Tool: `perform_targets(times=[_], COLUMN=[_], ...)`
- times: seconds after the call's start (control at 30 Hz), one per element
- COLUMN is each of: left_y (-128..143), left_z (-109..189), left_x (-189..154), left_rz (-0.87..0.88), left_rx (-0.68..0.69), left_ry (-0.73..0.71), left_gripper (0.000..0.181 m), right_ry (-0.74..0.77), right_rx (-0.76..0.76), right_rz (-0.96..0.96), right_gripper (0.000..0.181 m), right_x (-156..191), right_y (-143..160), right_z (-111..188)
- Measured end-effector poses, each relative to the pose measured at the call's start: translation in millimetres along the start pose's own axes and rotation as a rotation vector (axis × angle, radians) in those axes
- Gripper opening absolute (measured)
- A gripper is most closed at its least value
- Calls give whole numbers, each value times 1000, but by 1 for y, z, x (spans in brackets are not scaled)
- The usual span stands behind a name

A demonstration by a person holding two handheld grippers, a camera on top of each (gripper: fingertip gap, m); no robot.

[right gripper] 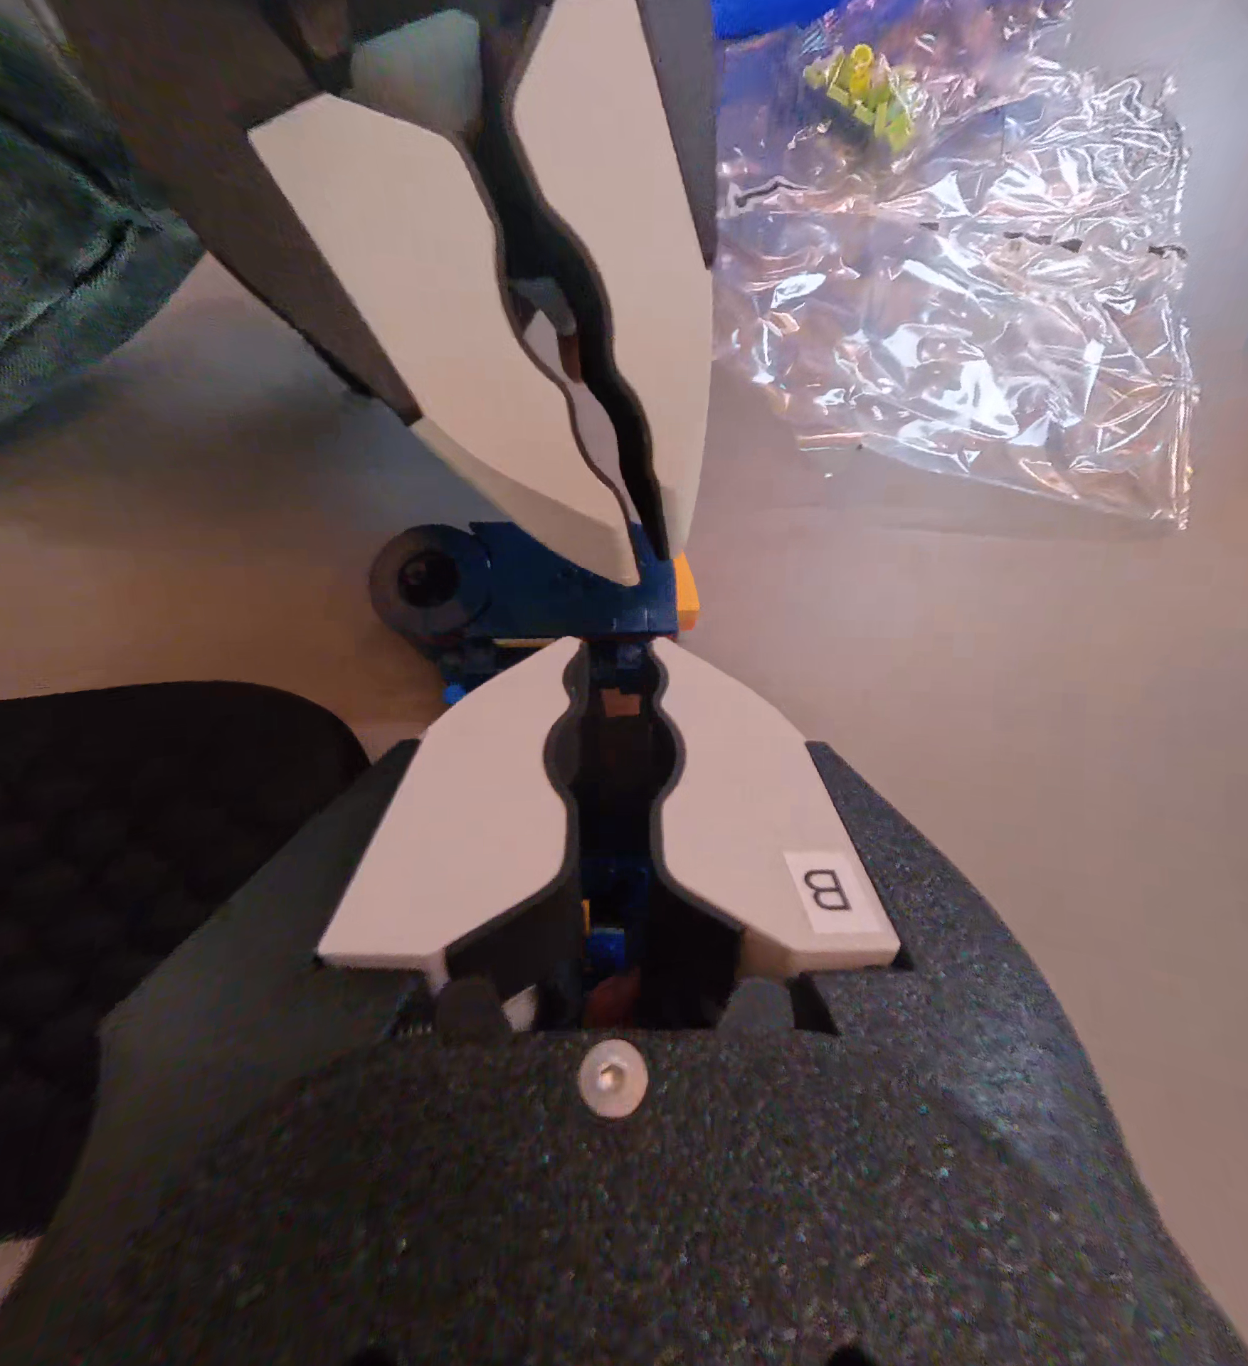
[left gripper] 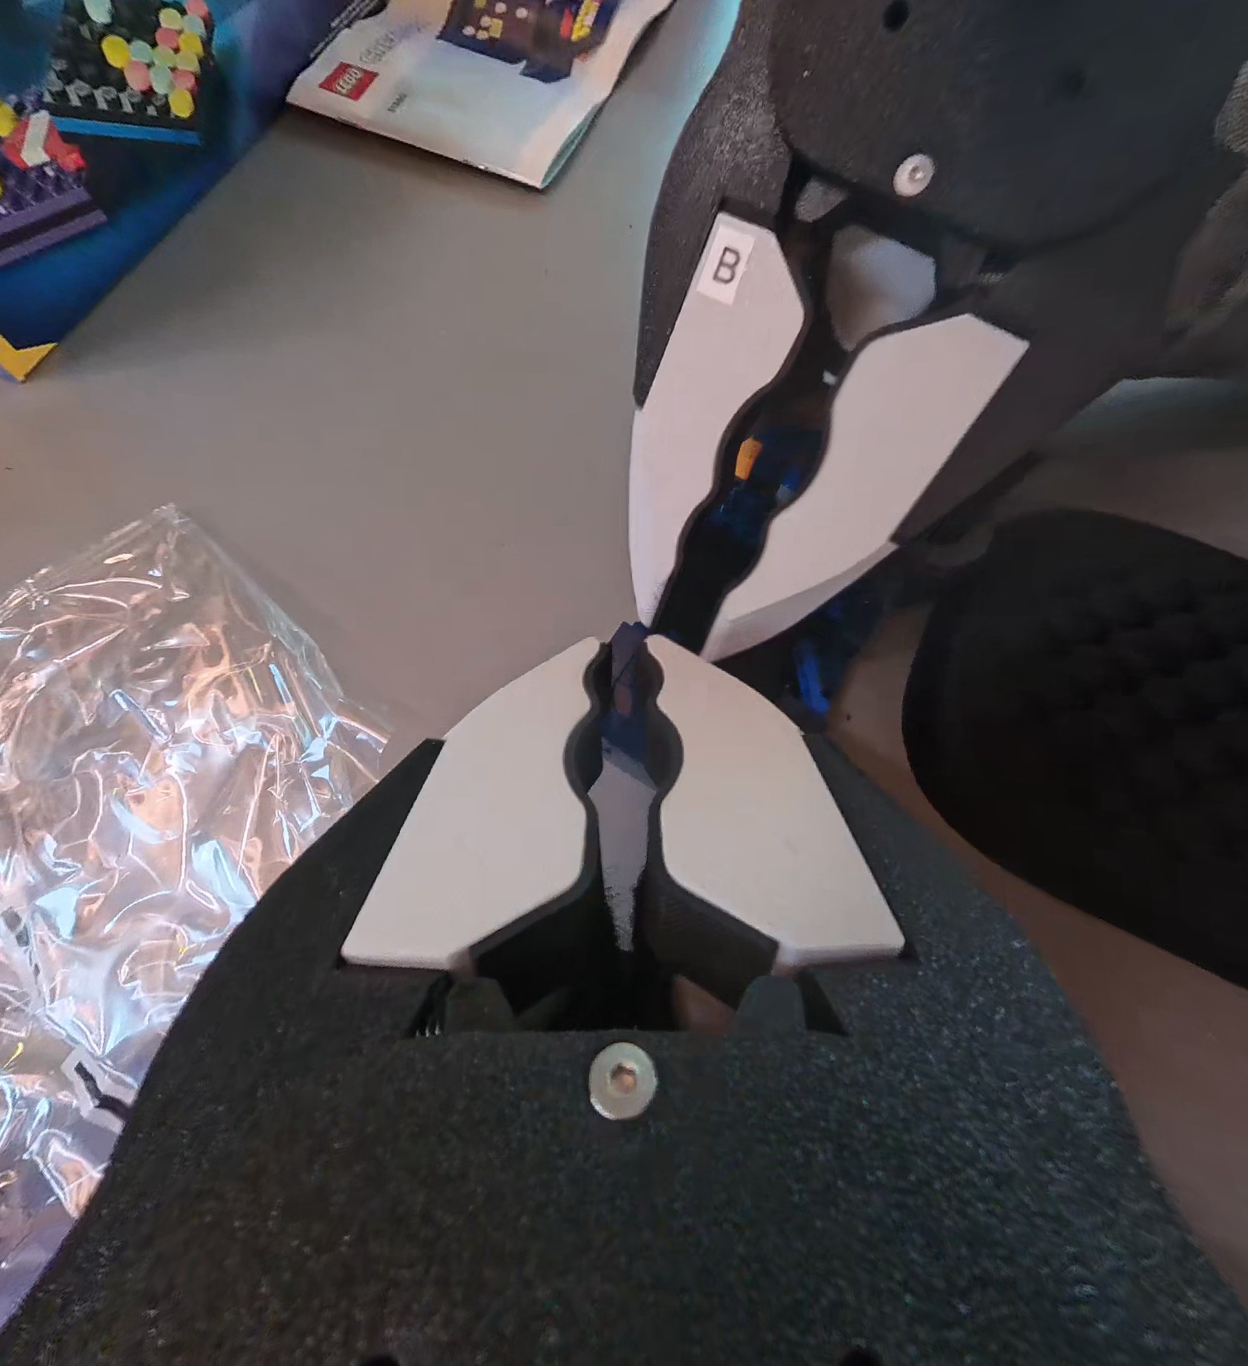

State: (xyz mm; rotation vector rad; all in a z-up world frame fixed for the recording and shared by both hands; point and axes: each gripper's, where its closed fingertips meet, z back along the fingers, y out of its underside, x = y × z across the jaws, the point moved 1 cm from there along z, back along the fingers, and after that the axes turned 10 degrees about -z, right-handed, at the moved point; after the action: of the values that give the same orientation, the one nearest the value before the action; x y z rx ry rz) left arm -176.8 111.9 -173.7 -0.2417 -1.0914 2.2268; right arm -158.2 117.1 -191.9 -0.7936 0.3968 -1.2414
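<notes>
Left claw (left gripper: 627,654) and right claw (right gripper: 622,650) met tip to tip, both closed on a small blue brick model (right gripper: 554,584) with a black wheel (right gripper: 421,580), held just above the grey worktop (left gripper: 384,384). Crumpled clear bag (left gripper: 103,739) near worktop's left edge; box (left gripper: 37,148) and booklet (left gripper: 473,81) at far edge.

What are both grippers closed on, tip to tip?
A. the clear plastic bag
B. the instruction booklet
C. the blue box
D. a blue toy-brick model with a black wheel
D: in the right wrist view the left gripper and right gripper both pinch the blue toy-brick model; its black wheel shows left.
</notes>
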Motion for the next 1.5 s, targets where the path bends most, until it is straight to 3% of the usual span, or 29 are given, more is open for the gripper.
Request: perform_targets(times=[0.13,0.33,0.5,0.63,0.83,1.23,1.3,1.33,1.43,1.5], left_y=[5,8,11,9,9,8,17,16,19,19], left_z=[-1,-9,-9,-11,-13,-15,-17,-21,-20,-18], left_x=[4,4,-2,-6,-9,-8,-15,-22,-22,-19], left_rz=[12,126,323,246,270,332,350,359,253,199], left_rx=[23,-6,-68,-26,-50,-89,-32,-38,-17,1], left_ry=[-28,2,132,86,117,105,150,204,179,175], left_gripper=[14,2,4,6,6,7,6,8,15,18], right_ry=[24,32,20,136,119,262,410,452,347,246], right_rx=[45,65,42,-29,-44,-78,-247,-262,-279,-389], right_rz=[-29,10,137,313,346,454,504,494,410,275], right_gripper=[13,13,7,8,8,6,0,0,0,0], right_x=[-7,-7,2,4,7,11,7,0,-2,-7], right_y=[6,5,5,5,5,3,-21,-30,-27,-31], right_z=[-5,-10,-11,-10,-7,0,26,38,52,68])
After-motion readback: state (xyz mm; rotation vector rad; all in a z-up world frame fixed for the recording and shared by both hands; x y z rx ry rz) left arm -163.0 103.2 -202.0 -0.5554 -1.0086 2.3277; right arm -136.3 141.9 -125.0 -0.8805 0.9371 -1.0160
